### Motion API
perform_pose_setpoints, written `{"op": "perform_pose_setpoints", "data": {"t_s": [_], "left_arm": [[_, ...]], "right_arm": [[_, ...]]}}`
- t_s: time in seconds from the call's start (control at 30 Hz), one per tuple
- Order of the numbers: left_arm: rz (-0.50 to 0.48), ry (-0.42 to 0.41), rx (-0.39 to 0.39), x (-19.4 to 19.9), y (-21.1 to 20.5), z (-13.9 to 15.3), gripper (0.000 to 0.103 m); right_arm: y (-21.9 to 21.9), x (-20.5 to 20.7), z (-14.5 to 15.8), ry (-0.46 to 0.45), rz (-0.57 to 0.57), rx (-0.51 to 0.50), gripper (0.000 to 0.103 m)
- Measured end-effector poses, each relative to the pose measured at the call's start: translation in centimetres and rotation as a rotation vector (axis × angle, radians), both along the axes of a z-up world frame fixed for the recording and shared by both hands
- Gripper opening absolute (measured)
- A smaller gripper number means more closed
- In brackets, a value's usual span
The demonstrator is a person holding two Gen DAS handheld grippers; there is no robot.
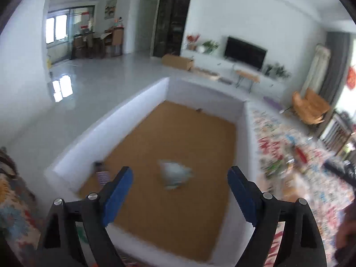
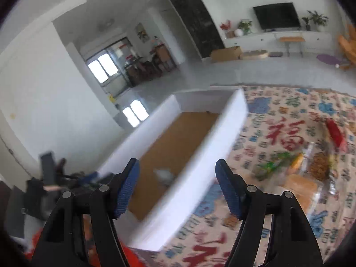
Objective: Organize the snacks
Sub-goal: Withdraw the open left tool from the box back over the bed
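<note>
Open left tool point(image 1: 180, 178) over box point(image 1: 106, 122) with pale packet point(image 1: 175, 173)

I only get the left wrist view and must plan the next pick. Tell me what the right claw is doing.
Observer: The right claw is open, with nothing between its fingers.
Operator: Say where it points.
Observer: Along the right-hand wall of the white box, with the box's brown floor on one side and the patterned cloth on the other.
Operator: List what lies on that cloth; it's a smear here.
Observer: A red packet, a green item and a brown snack in clear wrap. It is blurred here too, so no labels can be read.
</note>
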State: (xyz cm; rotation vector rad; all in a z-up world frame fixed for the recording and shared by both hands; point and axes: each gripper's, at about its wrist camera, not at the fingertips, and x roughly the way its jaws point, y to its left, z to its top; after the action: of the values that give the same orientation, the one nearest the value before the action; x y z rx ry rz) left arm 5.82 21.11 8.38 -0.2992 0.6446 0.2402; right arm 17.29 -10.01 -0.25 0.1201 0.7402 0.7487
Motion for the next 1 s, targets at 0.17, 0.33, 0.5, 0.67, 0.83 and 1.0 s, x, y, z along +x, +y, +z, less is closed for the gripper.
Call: {"op": "perform_pose_setpoints", "data": {"t_s": [0.17, 0.33, 0.5, 0.67, 0.83, 1.0], "left_arm": [[-0.106, -0.022, 0.087, 3.8, -5.5, -0.4, 0.087], [-0.119, 0.084, 0.23, 7.6, -9.9, -2.8, 0.087], [-0.112, 0.09, 0.226, 5.1, -10.1, -3.4, 0.087], [-0.088, 0.076, 0.13, 3.9, -9.3, -4.3, 0.087], [-0.136, 0.101, 0.212, 4.3, -11.5, -4.4, 0.087], [-0.063, -0.062, 0.395, 0.6, -15.5, -1.6, 0.088]], "right_arm": [[-10.7, 0.9, -8.4, -0.046, -0.27, -0.38, 0.074], [-21.5, 0.6, -11.8, -0.01, -0.486, -0.499, 0.074], [-25.7, -0.2, -13.2, 0.035, -0.569, -0.484, 0.074], [-26.8, 1.2, -14.1, 0.093, -0.6, -0.458, 0.082], [-26.6, 0.9, -13.9, 0.091, -0.615, -0.472, 0.084], [-26.8, 1.3, -14.0, 0.093, -0.615, -0.468, 0.084]]}}
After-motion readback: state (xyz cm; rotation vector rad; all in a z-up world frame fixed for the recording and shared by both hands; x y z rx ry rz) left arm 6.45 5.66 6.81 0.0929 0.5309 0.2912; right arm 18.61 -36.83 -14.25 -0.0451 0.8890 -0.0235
